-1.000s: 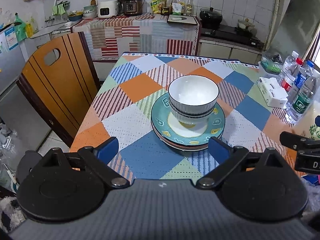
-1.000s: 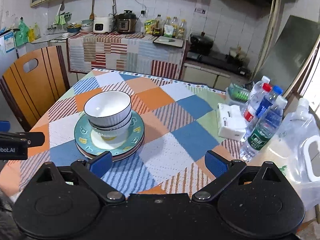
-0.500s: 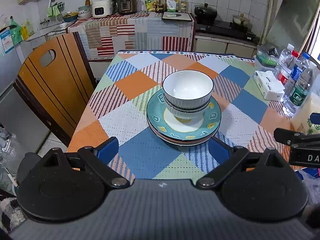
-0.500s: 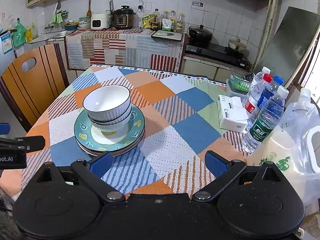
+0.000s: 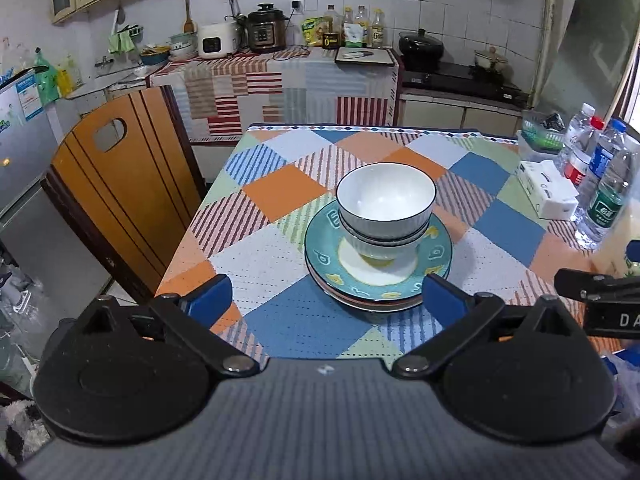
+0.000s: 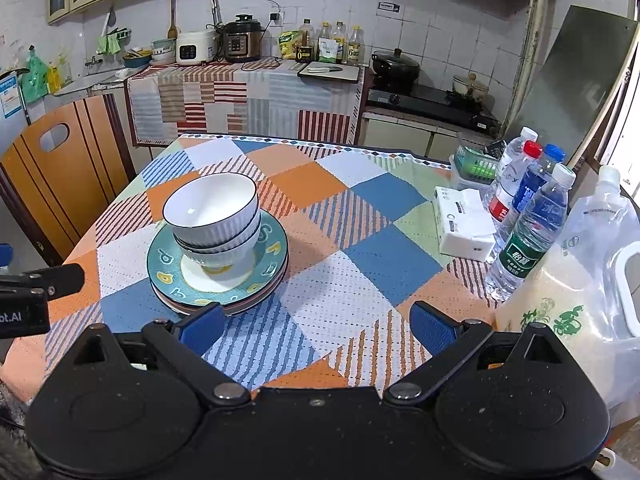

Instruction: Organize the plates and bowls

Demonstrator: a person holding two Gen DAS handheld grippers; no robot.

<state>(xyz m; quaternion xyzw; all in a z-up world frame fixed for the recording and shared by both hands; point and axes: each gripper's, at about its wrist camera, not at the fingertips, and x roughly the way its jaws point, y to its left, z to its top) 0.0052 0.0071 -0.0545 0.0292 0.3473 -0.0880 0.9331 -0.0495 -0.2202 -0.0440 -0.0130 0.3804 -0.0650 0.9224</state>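
Plates [image 5: 378, 280], bottles [image 6: 528, 236] on table [image 5: 304, 320]

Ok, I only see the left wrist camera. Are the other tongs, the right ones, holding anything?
Observer: No. The right tongs are open and empty, near the front edge of the patchwork-cloth table.
Child: What's that yellowish thing next to the clear plastic water bottles?
Observer: A big clear plastic jug with a white handle, a white cap and green print, standing right beside them.
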